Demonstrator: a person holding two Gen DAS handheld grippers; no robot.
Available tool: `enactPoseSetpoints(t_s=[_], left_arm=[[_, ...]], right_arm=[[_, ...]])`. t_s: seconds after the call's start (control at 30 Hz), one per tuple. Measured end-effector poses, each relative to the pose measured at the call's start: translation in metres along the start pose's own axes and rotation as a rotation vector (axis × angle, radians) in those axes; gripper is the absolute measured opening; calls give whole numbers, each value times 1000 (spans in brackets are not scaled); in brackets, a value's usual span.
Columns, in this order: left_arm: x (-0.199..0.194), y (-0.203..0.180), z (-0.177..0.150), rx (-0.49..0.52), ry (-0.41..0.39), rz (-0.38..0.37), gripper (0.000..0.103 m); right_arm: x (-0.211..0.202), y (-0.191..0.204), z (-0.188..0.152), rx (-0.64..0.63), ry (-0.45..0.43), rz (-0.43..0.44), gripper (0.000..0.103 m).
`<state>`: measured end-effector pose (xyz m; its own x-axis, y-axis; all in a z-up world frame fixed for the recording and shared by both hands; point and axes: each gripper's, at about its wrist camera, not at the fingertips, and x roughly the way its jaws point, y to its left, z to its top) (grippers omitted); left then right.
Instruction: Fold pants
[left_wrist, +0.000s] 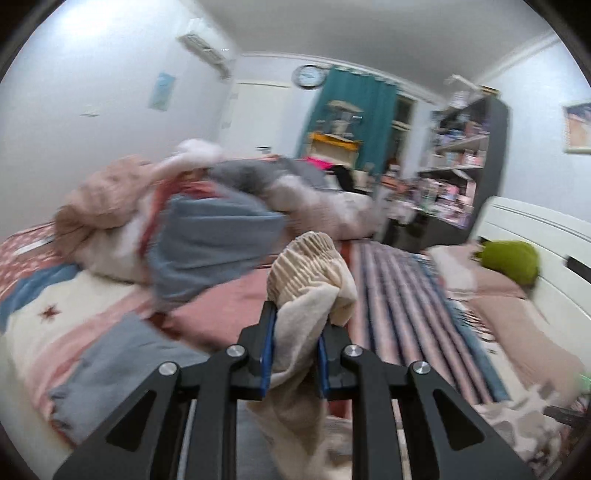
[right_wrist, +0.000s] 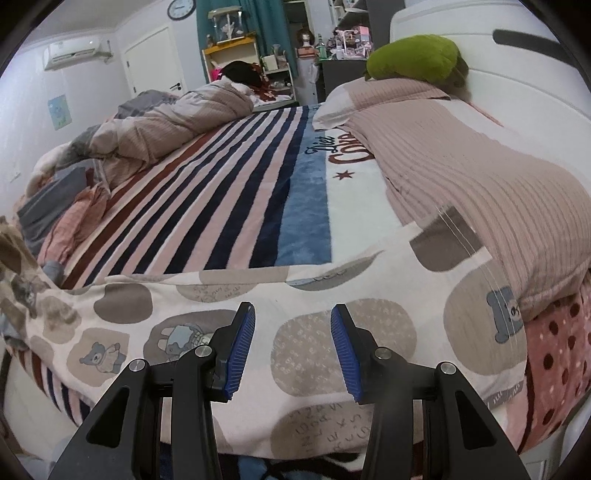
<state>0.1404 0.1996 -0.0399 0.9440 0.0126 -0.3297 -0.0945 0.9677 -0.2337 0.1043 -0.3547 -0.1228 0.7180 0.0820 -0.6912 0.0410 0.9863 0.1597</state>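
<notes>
My left wrist cam sits raised over the bed (left_wrist: 207, 314), facing nearly level along it toward the far-wall shelves (left_wrist: 458, 162). Right wrist cam's close at the bed's near edge, tilted down. Both share the striped blanket (right_wrist: 207, 206), green cushion (right_wrist: 413, 55) & wall clock (right_wrist: 181, 8).

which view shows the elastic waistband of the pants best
The left wrist view: the gathered cream waistband bunches just above the left gripper, which is shut on the pants. The right wrist view shows only patterned pant fabric, no waistband.
</notes>
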Motion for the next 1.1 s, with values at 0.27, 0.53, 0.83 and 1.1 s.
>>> enactPoseSetpoints(t_s=[0.27, 0.53, 0.83, 1.1], left_arm=[[11, -105, -7, 148, 66, -206, 16], [35, -211, -60, 222, 190, -399, 16], [70, -271, -152, 322, 459, -510, 20], [33, -239, -146, 247, 475, -634, 66]], right_arm=[[-12, -19, -12, 32, -20, 34, 38], [-30, -37, -24, 75, -46, 62, 38], [-37, -37, -40, 151, -77, 134, 46], [-20, -19, -42, 200, -68, 215, 52]])
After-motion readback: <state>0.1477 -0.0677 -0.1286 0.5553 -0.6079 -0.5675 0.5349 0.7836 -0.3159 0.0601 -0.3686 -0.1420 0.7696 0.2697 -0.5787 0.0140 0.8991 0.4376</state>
